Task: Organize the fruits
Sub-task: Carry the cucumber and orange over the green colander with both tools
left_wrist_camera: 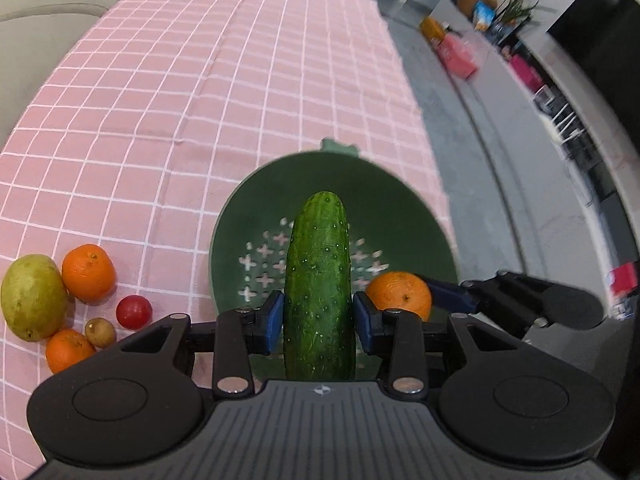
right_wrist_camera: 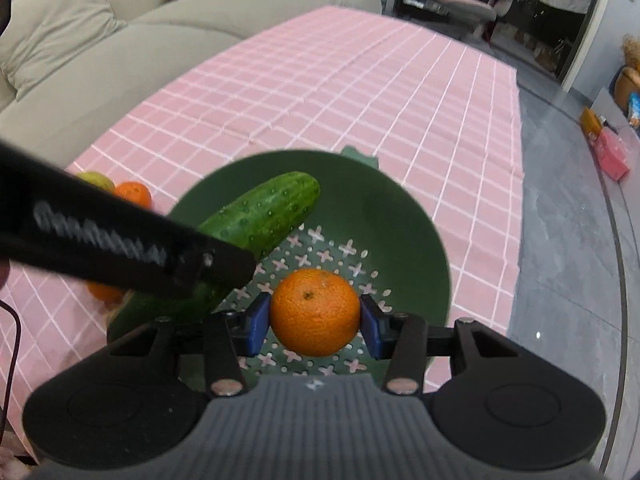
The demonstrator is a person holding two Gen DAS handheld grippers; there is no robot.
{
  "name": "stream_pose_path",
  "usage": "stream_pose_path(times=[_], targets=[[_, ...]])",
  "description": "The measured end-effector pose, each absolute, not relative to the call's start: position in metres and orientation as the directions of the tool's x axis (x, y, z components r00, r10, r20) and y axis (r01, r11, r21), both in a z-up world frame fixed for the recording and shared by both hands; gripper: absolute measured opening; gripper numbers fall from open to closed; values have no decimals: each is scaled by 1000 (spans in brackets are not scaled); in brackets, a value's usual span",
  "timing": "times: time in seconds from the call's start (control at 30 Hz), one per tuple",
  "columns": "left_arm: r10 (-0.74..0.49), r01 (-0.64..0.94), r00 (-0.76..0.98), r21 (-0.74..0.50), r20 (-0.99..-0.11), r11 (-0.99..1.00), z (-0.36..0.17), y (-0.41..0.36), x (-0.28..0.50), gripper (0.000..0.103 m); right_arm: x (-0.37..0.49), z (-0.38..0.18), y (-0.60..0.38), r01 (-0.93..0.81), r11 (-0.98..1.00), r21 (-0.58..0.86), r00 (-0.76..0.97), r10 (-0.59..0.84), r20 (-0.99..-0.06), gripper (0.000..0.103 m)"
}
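My left gripper is shut on a green cucumber, which stands lengthwise between the blue pads and hangs over the green colander bowl. My right gripper is shut on an orange, held over the bowl's perforated floor. In the left wrist view that orange and the right gripper show at the bowl's right side. In the right wrist view the cucumber slants across the bowl's left half, partly hidden by the left gripper's black body.
Left of the bowl on the pink checked cloth lie a green pear, two oranges, a red tomato and a small brown fruit. A beige sofa borders the table's far side; grey floor is to the right.
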State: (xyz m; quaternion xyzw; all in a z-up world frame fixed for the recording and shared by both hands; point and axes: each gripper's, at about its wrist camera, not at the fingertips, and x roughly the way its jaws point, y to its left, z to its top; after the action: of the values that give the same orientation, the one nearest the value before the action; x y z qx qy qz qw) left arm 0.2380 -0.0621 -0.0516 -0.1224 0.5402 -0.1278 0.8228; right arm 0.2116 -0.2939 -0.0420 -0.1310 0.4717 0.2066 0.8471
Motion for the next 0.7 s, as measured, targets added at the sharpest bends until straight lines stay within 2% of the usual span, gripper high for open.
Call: stream_pose_path(times=[0.23,0.6,0.7], targets=[[-287,85,343,-275,-894,958,-68,-67,242,42,218,-58,-279,-546,837,-48,408,215,-887,44],[-307,69,349,-303,-885,951,-70,-61,242,42,221,-72,-273,-555,831,-28,341,197,-919,45],[-314,68,344,-311,-885,948,-70,-60,241,47,221,-74,-275,-545,838,-26,332,188,-924,45]])
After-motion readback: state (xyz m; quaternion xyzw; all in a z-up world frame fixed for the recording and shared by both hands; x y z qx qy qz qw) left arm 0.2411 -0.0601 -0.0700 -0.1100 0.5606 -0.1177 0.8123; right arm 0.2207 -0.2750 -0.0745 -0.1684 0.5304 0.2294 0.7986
